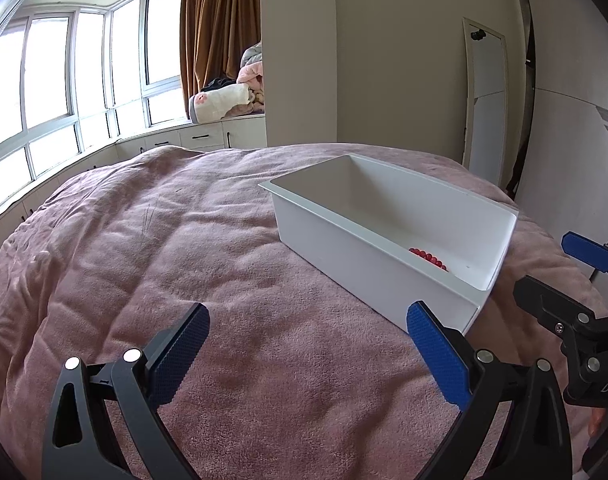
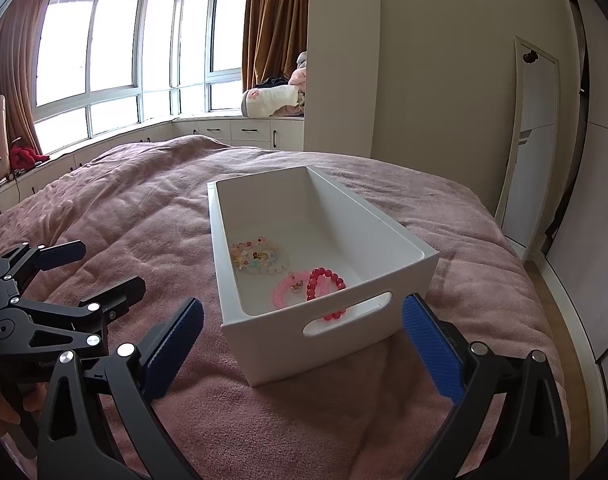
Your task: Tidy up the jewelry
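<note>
right wrist view — bracelets [image 2: 308, 282] in white bin [image 2: 335, 344], grippers [image 2: 304, 332] empty

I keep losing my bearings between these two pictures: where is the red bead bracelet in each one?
Left wrist view: red bead bracelet just peeks over the white bin's near wall, right of centre.
Right wrist view: bracelet lies inside, near the handle slot.
Shared landmark: leaning mirror.

Ahead of your right gripper [image 2: 303, 336], with its ribbed blue rubbery pads [image 2: 431, 346] and matt black plastic frame, sits a smooth matt white plastic bin [image 2: 264, 344] on plush pink fleece bedding [image 2: 124, 208]; glossy translucent red beads [image 2: 323, 280] lie inside.
</note>
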Tool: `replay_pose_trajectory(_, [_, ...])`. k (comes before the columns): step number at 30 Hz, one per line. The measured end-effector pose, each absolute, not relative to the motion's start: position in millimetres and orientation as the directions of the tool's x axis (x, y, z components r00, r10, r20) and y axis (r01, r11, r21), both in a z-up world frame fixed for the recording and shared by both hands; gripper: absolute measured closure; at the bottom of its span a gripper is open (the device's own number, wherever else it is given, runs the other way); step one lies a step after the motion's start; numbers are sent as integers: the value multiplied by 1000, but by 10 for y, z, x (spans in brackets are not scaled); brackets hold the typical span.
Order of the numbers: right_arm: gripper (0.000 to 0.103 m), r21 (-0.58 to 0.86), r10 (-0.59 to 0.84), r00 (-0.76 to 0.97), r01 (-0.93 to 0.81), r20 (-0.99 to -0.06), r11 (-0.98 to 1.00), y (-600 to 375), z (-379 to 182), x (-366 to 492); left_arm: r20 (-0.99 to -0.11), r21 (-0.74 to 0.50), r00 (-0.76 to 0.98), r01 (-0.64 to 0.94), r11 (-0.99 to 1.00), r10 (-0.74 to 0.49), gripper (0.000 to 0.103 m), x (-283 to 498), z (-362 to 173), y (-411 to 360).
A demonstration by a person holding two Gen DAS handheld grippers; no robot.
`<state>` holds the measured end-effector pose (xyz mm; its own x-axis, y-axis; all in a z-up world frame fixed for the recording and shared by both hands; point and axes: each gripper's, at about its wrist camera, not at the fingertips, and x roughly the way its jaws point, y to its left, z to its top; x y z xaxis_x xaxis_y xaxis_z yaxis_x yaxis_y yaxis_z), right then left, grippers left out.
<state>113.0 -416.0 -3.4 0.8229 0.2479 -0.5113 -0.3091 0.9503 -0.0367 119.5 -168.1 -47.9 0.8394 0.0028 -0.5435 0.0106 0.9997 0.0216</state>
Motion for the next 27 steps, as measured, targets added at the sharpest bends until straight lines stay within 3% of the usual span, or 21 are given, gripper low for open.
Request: replay_pose_trajectory(27, [5,-39,245,820,-309,-517,950,-4164,-58,1140,-516,-5,856,-10,1000,6,3,1183,-410,-1633])
